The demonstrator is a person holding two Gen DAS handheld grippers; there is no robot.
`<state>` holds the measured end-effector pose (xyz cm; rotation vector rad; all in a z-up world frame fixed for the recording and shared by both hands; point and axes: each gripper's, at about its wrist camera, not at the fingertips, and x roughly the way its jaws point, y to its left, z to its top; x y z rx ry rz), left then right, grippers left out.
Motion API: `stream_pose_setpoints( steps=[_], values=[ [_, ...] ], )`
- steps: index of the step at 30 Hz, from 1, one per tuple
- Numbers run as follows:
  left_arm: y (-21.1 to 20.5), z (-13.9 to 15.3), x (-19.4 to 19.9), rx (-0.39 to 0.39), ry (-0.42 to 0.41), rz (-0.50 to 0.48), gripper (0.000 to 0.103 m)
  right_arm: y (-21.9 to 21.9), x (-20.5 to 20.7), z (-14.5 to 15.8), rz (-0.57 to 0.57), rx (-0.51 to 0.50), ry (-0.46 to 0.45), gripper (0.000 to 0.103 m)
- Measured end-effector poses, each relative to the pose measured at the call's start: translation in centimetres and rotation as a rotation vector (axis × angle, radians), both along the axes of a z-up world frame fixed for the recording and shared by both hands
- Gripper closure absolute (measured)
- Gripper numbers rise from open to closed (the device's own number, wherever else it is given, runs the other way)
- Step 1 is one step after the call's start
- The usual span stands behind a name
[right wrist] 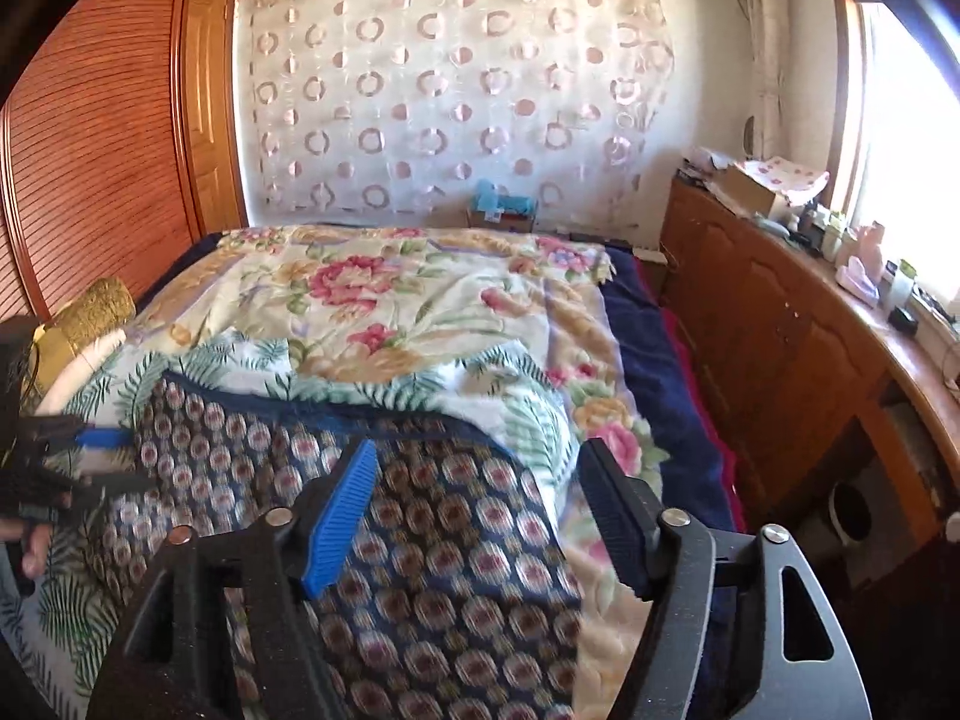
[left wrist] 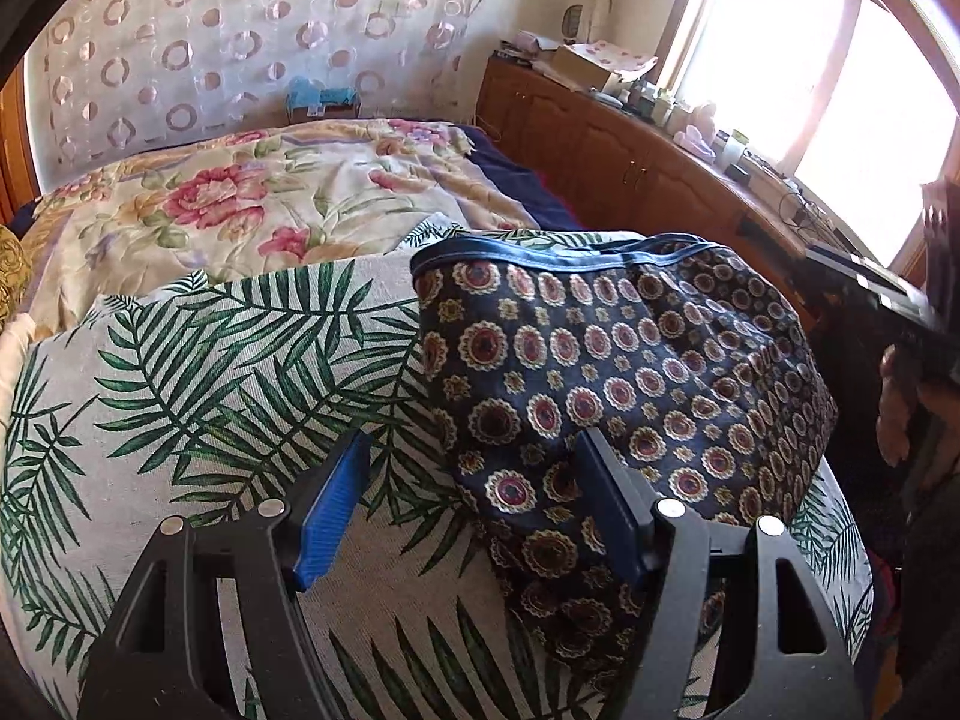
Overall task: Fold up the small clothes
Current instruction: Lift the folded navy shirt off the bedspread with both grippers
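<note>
Left wrist view: patterned garment (left wrist: 612,372) lies flat, waistband (left wrist: 540,249) pointing away.

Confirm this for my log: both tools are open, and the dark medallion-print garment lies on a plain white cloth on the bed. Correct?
Not quite. The cloth under the medallion-print garment is not plain white; it carries a green palm-leaf print, clear in the left wrist view. The rest holds: the left tool and the right tool are both open, and the garment lies on that cloth on the bed.
</note>
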<state>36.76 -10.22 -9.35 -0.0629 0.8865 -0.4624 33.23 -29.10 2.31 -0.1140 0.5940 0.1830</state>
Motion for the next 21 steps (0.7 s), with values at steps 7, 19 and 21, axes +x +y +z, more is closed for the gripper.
stream_pose_setpoints(
  steps=[7,19,21],
  values=[
    [-0.4,-0.6,1.7,-0.041,0.036,-0.007,0.040,-1.5,-0.3,-2.8,-0.020,-0.010,0.098,0.027],
    [-0.7,0.3,1.5,-0.097,0.036,-0.033,0.097,-3.1,-0.7,-3.0,-0.017,0.048,0.128,0.027],
    [-0.3,1.5,0.8,-0.095,-0.009,-0.035,0.097,-3.0,-0.6,-3.0,-0.017,0.054,0.130,0.027]
  ],
)
